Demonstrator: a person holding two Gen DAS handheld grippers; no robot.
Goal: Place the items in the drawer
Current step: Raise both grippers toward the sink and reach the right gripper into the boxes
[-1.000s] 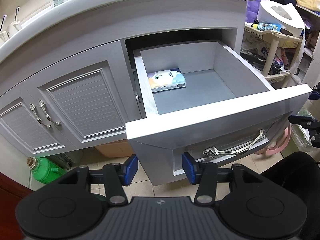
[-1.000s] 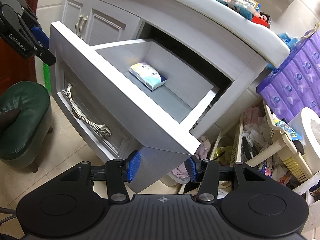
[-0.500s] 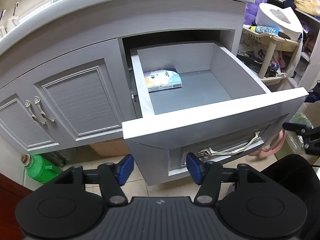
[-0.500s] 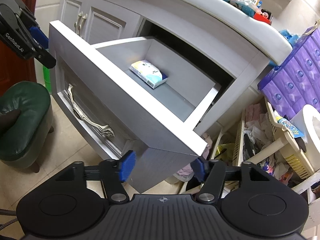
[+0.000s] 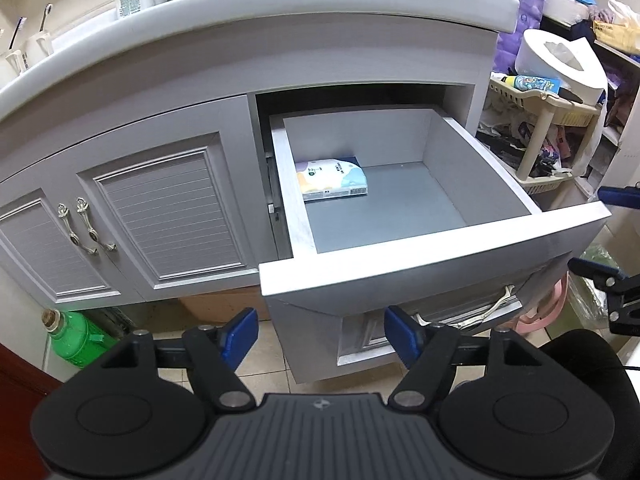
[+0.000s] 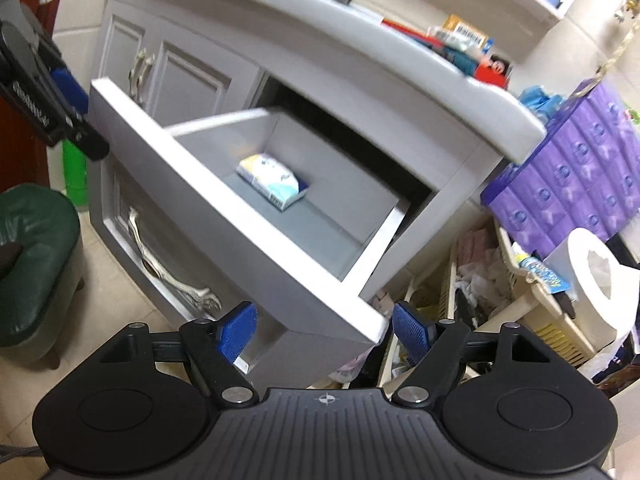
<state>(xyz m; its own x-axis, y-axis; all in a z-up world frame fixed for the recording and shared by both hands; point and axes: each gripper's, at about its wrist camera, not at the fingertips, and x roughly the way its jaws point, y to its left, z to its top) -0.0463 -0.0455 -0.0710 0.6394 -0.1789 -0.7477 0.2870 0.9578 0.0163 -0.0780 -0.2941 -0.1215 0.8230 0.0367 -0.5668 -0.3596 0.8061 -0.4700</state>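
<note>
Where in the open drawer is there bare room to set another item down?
The drawer floor is bare from the tissue pack to the right wall and forward to the front panel. Only the back-left corner is taken. The basket rack beside the cabinet is crowded.

Green bottle (image 5: 74, 338) on floor, toilet roll (image 5: 560, 66) atop rack (image 5: 540, 120)

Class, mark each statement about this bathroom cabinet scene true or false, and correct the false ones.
1. The drawer is pulled open. True.
2. The tissue pack lies inside the drawer. True.
3. The left tool grips the tissue pack. False: its blue pads are apart and hold nothing.
4. The right tool is shut. False: it is open and empty.
5. The pack lies at the drawer's front right. False: it lies at the back left corner.
</note>
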